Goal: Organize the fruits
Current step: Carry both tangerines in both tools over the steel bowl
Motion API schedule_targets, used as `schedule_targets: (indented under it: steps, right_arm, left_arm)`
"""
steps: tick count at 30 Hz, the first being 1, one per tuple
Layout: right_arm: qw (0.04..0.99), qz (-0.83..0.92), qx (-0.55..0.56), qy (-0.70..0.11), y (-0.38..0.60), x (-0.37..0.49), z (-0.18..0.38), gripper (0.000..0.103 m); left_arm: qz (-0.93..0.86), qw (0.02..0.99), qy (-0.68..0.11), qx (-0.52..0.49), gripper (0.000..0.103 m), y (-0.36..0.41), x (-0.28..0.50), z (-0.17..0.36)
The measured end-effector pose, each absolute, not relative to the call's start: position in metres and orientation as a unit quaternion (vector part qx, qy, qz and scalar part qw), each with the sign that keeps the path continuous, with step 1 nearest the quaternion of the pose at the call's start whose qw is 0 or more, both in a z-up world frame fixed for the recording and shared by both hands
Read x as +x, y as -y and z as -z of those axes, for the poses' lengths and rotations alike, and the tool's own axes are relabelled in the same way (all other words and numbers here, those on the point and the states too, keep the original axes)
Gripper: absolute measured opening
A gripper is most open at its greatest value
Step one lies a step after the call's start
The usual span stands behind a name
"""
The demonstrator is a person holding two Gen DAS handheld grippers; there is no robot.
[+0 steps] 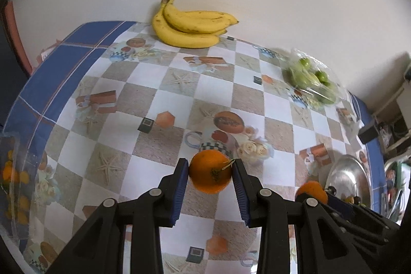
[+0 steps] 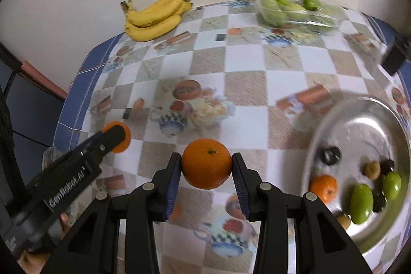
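Observation:
My left gripper (image 1: 210, 168) is shut on an orange (image 1: 210, 171) with a bit of stem, held above the checked tablecloth. My right gripper (image 2: 206, 166) is shut on a second orange (image 2: 206, 167), also off the table. In the right wrist view the left gripper (image 2: 113, 136) shows at the left with its orange (image 2: 122, 136). In the left wrist view the right gripper's orange (image 1: 311, 191) peeks in at lower right. A silver metal bowl (image 2: 334, 125) at the right holds an orange (image 2: 323, 188), green fruits (image 2: 362, 202) and small dark and brown fruits.
A bunch of bananas (image 1: 188, 26) lies at the far edge by the white wall. A clear plastic bag of green fruit (image 1: 312, 78) sits at the far right. A clear container with small orange fruits (image 1: 12, 176) stands at the left table edge. A black box (image 2: 394, 57) sits beyond the right edge.

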State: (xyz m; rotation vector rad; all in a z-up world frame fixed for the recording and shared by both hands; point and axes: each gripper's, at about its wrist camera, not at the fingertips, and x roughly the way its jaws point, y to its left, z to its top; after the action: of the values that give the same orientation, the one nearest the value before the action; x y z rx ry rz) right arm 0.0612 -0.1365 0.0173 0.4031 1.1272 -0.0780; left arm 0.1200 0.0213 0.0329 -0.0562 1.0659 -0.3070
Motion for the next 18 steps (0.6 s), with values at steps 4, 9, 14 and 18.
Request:
schedule_targets:
  steps: [4, 9, 14, 18]
  right_arm:
    - [0.826, 0.053, 0.196, -0.526, 0.154, 0.04, -0.019, 0.041]
    - [0.827, 0.082, 0.207, -0.517, 0.185, 0.022, -0.021, 0.041]
    - [0.816, 0.125, 0.223, -0.518, 0.225, 0.005, -0.016, 0.042]
    - [0.805, 0.167, 0.23, -0.521, 0.257, -0.009, -0.011, 0.042]
  left_arm:
    - [0.166, 0.847, -0.505, -0.019, 0.038, -0.004, 0.111, -0.039]
    - [0.183, 0.849, -0.496, 0.012, 0.038, 0.029, 0.095, -0.047]
    - [0.212, 0.842, -0.494, 0.042, 0.038, 0.068, 0.079, -0.047]
    - [0.236, 0.834, -0.496, 0.06, 0.038, 0.097, 0.066, -0.044]
